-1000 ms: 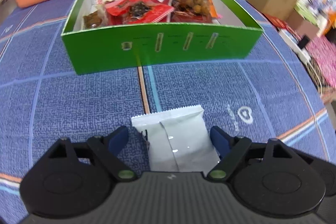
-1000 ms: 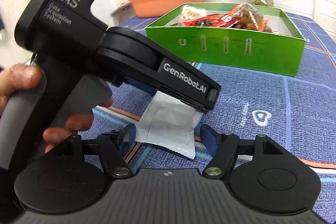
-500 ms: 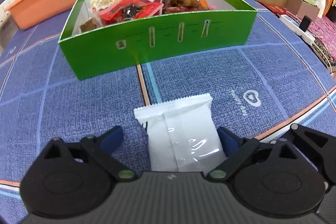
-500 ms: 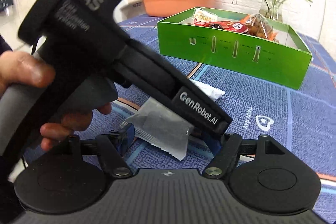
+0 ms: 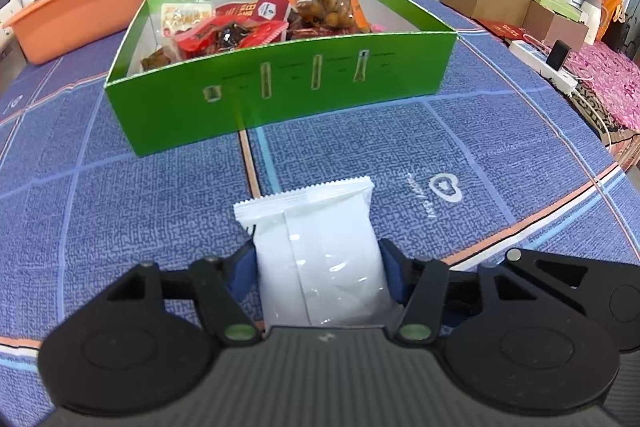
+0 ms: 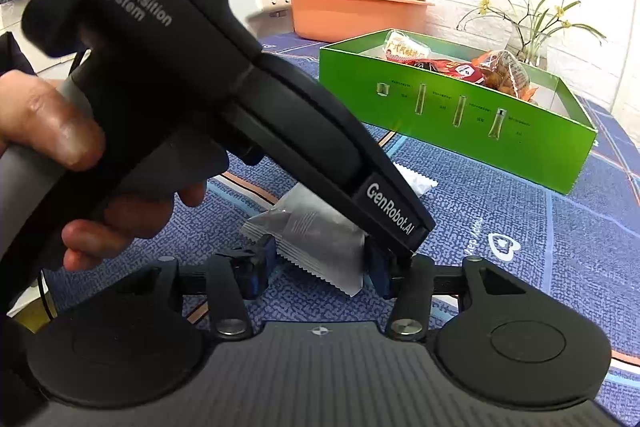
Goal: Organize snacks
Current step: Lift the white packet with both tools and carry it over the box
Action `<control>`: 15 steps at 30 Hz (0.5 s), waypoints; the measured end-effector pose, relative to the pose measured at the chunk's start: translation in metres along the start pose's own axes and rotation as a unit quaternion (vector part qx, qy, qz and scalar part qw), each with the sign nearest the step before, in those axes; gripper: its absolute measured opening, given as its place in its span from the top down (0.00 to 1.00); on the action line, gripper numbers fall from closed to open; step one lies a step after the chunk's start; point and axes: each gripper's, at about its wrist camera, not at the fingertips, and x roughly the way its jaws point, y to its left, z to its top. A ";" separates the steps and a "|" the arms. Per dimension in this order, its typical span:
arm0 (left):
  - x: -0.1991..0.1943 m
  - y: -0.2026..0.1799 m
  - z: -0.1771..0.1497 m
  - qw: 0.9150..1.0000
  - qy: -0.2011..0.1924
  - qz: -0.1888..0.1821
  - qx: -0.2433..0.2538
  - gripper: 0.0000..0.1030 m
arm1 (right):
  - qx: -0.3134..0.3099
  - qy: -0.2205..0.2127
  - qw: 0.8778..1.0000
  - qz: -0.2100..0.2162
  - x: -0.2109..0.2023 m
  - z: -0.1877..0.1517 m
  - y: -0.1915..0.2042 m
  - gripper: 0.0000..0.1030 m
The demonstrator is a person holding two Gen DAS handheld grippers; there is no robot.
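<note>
Both grippers closing on the packet (image 5: pixel 320 251), a glossy white pillow-shaped pouch with serrated ends, lying on woven blue cloth (image 5: pixel 120 211) near the table's front edge: left gripper (image 5: pixel 318 273) pads touching its sides, right gripper (image 6: pixel 320 265) straddling its near end, not yet touching. Green cardboard box (image 5: pixel 280 99) beyond.

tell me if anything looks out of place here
One snack is outside the green box: a white packet lies on the blue tablecloth. Both grippers, left and right, are closing around it at once, which looks odd.

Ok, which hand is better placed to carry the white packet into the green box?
Left. The left tongs are closing squarely across the white packet, pads against both sides, the green box straight ahead. The right tongs, also closing, straddle only the packet's serrated end.
</note>
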 end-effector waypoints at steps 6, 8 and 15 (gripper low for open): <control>-0.004 0.004 0.003 1.000 -0.008 -0.001 -0.012 0.44 | -0.016 -0.023 0.999 0.025 -0.011 -0.008 -0.002 0.22; -0.006 0.006 0.004 1.000 -0.012 -0.003 -0.016 0.43 | -0.024 -0.026 0.999 0.032 -0.014 -0.007 -0.004 0.23; -0.014 0.011 0.012 0.999 -0.026 -0.007 -0.031 0.43 | -0.044 -0.034 0.998 0.011 -0.022 0.000 0.006 0.24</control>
